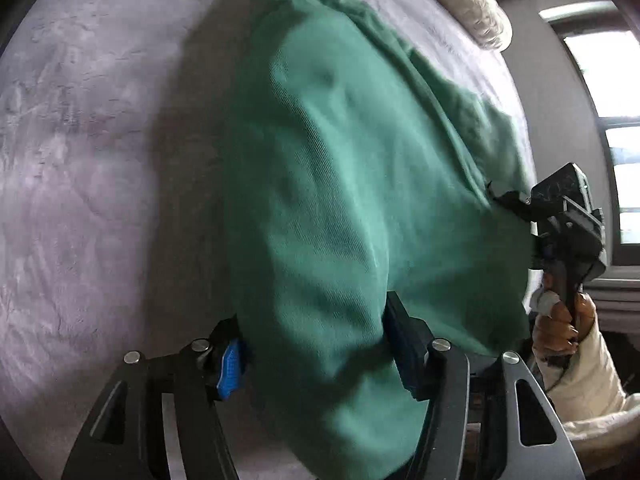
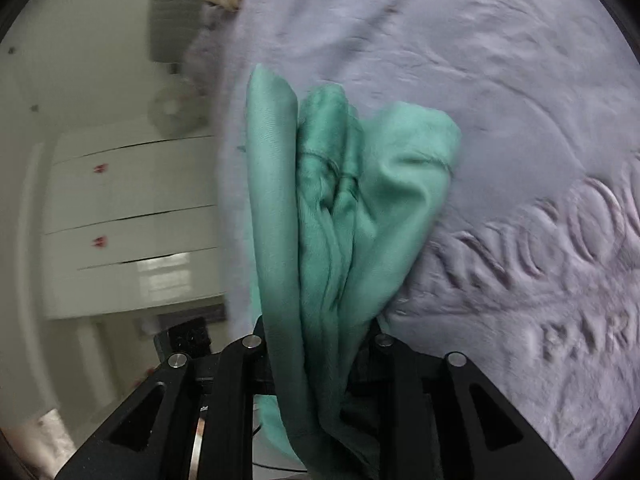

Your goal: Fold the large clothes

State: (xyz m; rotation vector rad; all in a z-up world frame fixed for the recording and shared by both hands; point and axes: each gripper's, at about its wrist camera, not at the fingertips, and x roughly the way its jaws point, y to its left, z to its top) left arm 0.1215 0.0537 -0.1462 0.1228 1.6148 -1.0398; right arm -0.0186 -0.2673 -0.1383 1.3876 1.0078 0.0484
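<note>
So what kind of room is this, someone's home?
Most likely a bedroom at home. The green garment hangs over a wide, soft lilac bedspread, a white chest of drawers stands beside it, and there is a window with daylight.

The garment (image 1: 340,200) hangs above the bed (image 1: 100,160), stretched between the left gripper (image 1: 316,352) near and the right gripper (image 1: 516,208) to the right. A pillow (image 1: 472,8) lies at the bed's far right edge, a window (image 1: 616,120) beyond it. In the right wrist view, drawers (image 2: 132,224) stand left of the bed.
</note>
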